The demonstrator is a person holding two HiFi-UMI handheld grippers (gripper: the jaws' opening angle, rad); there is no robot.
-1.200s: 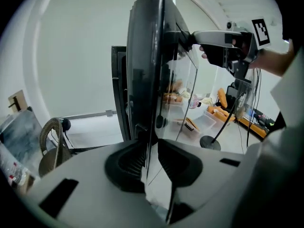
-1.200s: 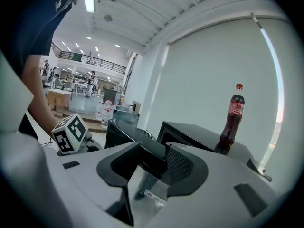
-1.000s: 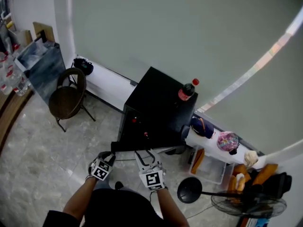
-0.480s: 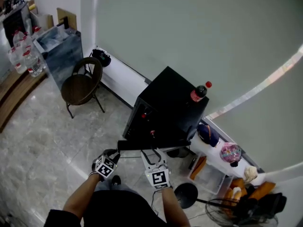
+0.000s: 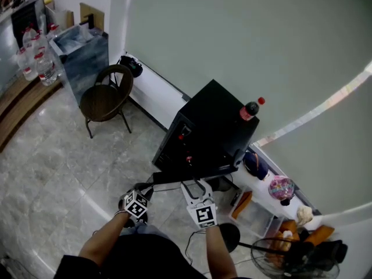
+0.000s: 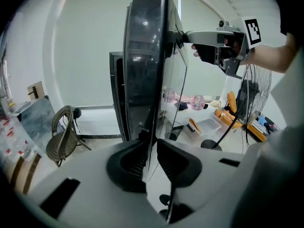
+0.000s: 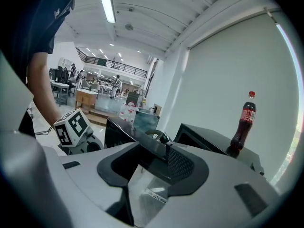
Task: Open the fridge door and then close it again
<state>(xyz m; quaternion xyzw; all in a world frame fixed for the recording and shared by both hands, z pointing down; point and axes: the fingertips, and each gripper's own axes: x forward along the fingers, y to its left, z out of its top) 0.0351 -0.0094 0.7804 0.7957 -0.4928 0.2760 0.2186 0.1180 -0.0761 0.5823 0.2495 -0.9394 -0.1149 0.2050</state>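
You are looking down on a glossy marble floor (image 5: 52, 156) running up to a plain pale wall (image 5: 232, 34). A brown wicker chair (image 5: 103, 100) is standing beside a low white ledge (image 5: 153, 95), and a strip light (image 7: 105, 3) is glowing overhead.

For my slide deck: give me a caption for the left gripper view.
Left gripper clamps the open fridge door by its free edge; right gripper grips its top edge.

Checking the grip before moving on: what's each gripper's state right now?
The left gripper: closed on the fridge door, at its edge.
The right gripper: closed on the fridge door's top edge.
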